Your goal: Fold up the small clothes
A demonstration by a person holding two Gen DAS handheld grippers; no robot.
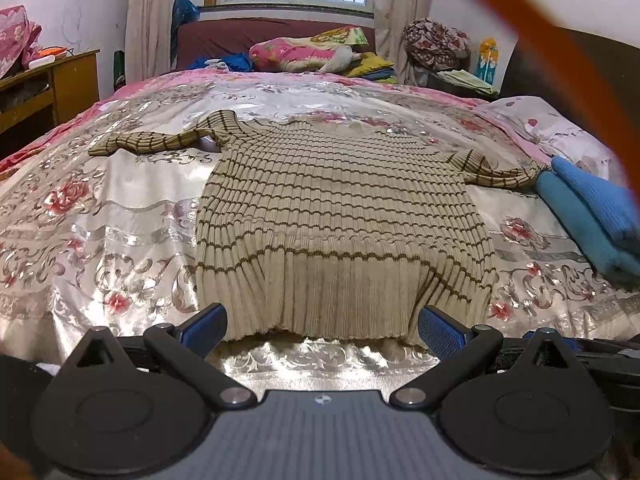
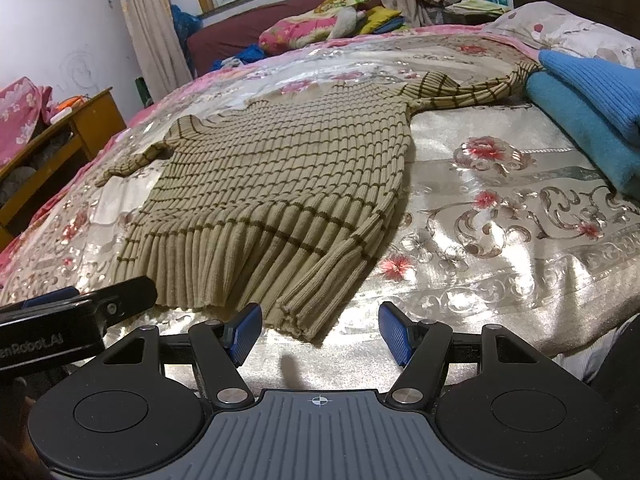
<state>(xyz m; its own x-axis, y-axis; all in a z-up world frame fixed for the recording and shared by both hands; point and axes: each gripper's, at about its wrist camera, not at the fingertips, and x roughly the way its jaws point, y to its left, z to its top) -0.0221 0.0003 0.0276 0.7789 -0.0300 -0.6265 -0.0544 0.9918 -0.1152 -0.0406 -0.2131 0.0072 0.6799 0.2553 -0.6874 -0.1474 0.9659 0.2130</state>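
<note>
A beige ribbed sweater with dark stripes (image 1: 340,216) lies flat on the bed, sleeves spread to both sides, hem nearest me; it also shows in the right wrist view (image 2: 276,184). My left gripper (image 1: 322,330) is open and empty, its blue fingers at the two sides of the hem's middle. My right gripper (image 2: 320,334) is open and empty, just in front of the hem's right corner. The left gripper's body (image 2: 72,320) shows at the left of the right wrist view.
A floral satin bedspread (image 1: 120,216) covers the bed. Folded blue clothes (image 1: 592,208) lie at the right, touching the sweater's right sleeve. Pillows and bedding (image 1: 304,54) lie at the far end. A wooden desk (image 1: 52,84) stands left. An orange strap (image 1: 560,60) crosses the top right.
</note>
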